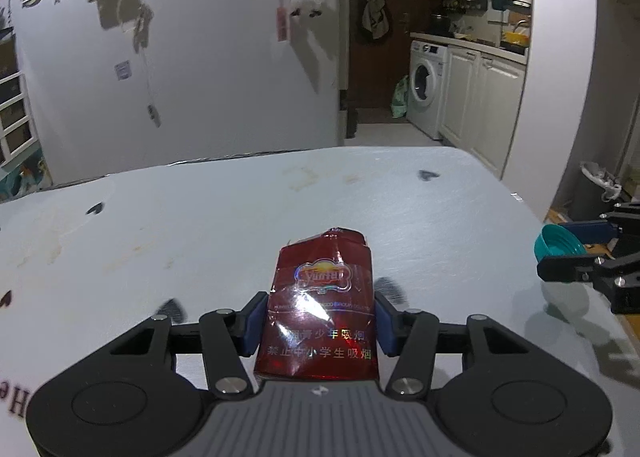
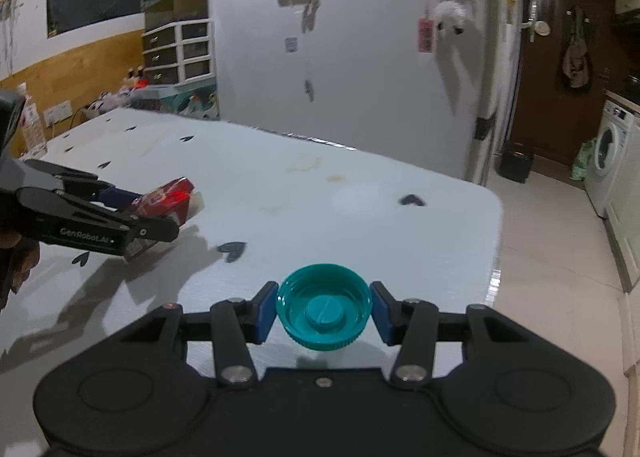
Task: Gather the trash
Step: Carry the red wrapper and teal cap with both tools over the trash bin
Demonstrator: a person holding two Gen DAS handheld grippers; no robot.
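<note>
A crumpled red cigarette pack [image 1: 320, 309] is clamped between the blue pads of my left gripper [image 1: 318, 323], lifted a little above the pale tabletop [image 1: 240, 217]. In the right wrist view the same pack [image 2: 168, 199] shows at the left, held in the left gripper [image 2: 140, 217]. My right gripper [image 2: 324, 311] is shut on a teal bottle cap [image 2: 323, 311], hollow side facing the camera, held just over the table. From the left wrist view, that cap [image 1: 558, 243] and the right gripper [image 1: 576, 253] appear at the far right.
The table [image 2: 320, 185] carries dark heart prints and a few stains; its rounded corner [image 2: 492, 209] drops to a tiled floor. A white wall stands behind. A bin [image 1: 596, 193], washing machine [image 1: 426, 85] and cabinets lie to the right. A drawer unit [image 2: 178, 49] stands at the back left.
</note>
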